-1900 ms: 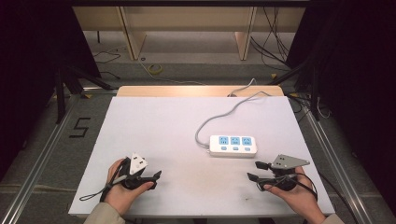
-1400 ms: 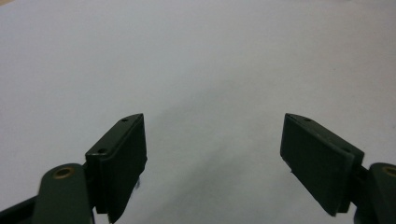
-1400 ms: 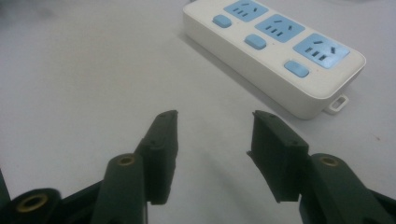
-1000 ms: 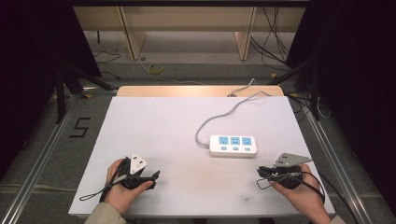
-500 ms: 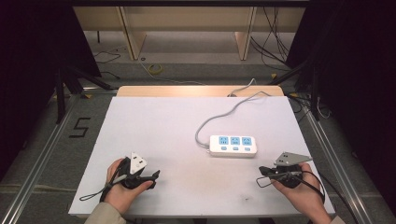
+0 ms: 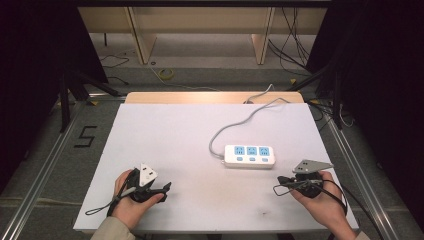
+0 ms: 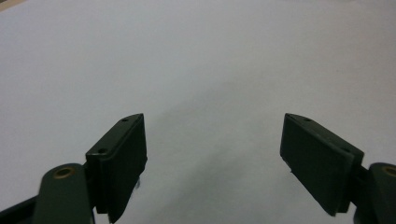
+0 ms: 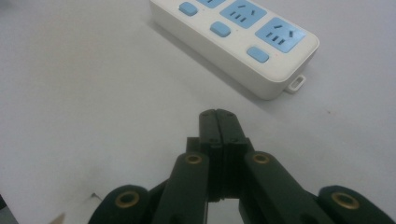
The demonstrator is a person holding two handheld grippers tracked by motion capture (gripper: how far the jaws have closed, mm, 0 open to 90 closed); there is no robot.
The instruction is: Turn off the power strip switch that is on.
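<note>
Change since earlier frames: right gripper (image 6: 278, 189) has drawn in from its earlier spot and has just been closing its jaws; nothing lies between them. Left gripper (image 6: 166, 188) and power strip (image 6: 249, 156) keep their places.
Landmark: power strip, lying flat on the white table (image 6: 170, 135), right of centre.
Left gripper, place: well apart from the power strip, toward the near left of the table, held in the left hand (image 6: 127, 200).
Left gripper, state: jaws wide apart with bare table between them, as the left gripper view (image 7: 212, 161) shows; the high view is too small to confirm this.
Right gripper, place: near the power strip, on its near right side, held in the right hand (image 6: 320, 200); tips point toward the table's middle.
Right gripper, state: jaws pressed together, empty; plain in the right gripper view (image 8: 218, 122).
Power strip, look: white oblong body, three pale blue socket faces in a row, one blue button before each.
Right gripper view only: small mounting lug at the strip's end (image 8: 240, 35), faint specks on the table.
High view only: grey cord (image 6: 235, 122) curling from the strip's left end to the far table edge.
</note>
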